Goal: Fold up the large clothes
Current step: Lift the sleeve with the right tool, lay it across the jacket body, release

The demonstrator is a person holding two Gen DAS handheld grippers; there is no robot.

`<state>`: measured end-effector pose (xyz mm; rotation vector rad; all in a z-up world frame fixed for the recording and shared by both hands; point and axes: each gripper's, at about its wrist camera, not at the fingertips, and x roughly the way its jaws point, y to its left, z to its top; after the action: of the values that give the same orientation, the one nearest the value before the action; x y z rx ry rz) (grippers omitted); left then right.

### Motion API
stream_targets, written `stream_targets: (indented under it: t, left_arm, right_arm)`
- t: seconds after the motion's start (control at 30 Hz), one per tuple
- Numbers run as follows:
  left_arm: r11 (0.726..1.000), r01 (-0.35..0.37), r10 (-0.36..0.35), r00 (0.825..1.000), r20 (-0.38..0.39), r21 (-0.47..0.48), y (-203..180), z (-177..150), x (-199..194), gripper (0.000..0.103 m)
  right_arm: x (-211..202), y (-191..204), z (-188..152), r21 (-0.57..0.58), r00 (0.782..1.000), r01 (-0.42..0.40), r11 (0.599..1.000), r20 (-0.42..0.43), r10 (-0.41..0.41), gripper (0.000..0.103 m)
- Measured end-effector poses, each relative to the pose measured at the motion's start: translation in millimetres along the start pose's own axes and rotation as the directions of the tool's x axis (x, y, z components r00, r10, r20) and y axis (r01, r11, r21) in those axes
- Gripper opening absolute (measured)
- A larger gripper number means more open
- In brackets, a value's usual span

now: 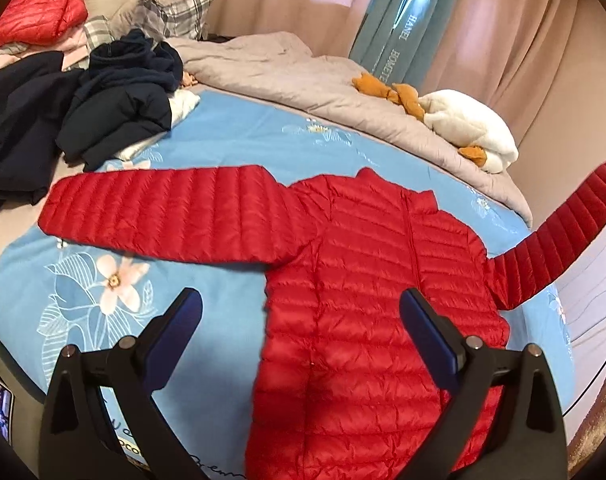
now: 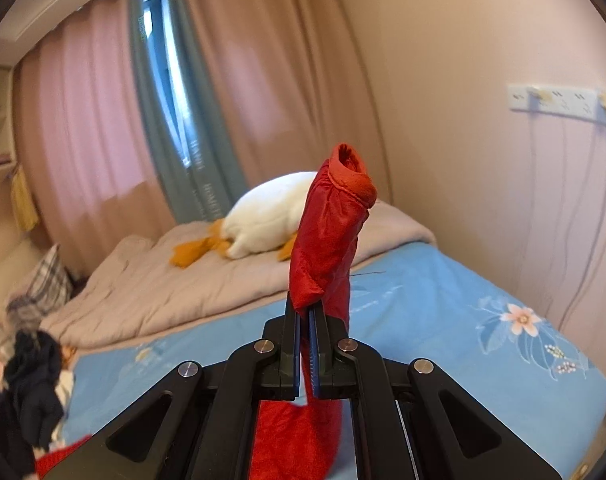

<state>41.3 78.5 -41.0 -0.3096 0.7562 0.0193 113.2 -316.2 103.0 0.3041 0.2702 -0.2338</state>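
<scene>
Between and beyond the wide-apart jaws of the left gripper [image 1: 301, 312], the red jacket [image 1: 367, 280] lies flat on the blue bedsheet [image 1: 223, 140], unheld. Between the right gripper [image 2: 305, 314] jaws, the jacket's sleeve [image 2: 329, 232] is clamped, cuff projecting upward past the fingertips.

Soft daylight, heavy fisheye bending.
Light came through the curtain gap [image 2: 159, 80] at upper left of the right wrist view; both frames curved and darkened at corners, with slight blur at the edges.
</scene>
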Motion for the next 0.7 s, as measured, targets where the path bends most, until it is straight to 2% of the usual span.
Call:
stream_targets:
  t: [0.2, 0.4, 0.7]
  left_arm:
    - [1.000, 0.013, -0.012, 1.000, 0.012, -0.012, 3.6, 5.0, -1.9, 0.099]
    - [0.999, 0.025, -0.025, 0.999, 0.027, -0.023, 4.8, 11.0, -6.8, 0.099]
    - [0.999, 0.006, -0.004, 0.999, 0.035, -0.045, 14.2, 12.7, -8.3, 0.099]
  right_arm:
    - [-1.8, 36.9, -8.4, -0.098, 0.998, -0.061, 0.993, -0.024, 0.058, 0.005]
    - [4.5, 73.8, -22.6, -0.165, 0.987, -0.152, 0.975, -0.073, 0.141, 0.005]
    - [12.5, 126.2, -61.9, -0.212, 0.942, -0.311, 0.926, -0.198, 0.271, 0.005]
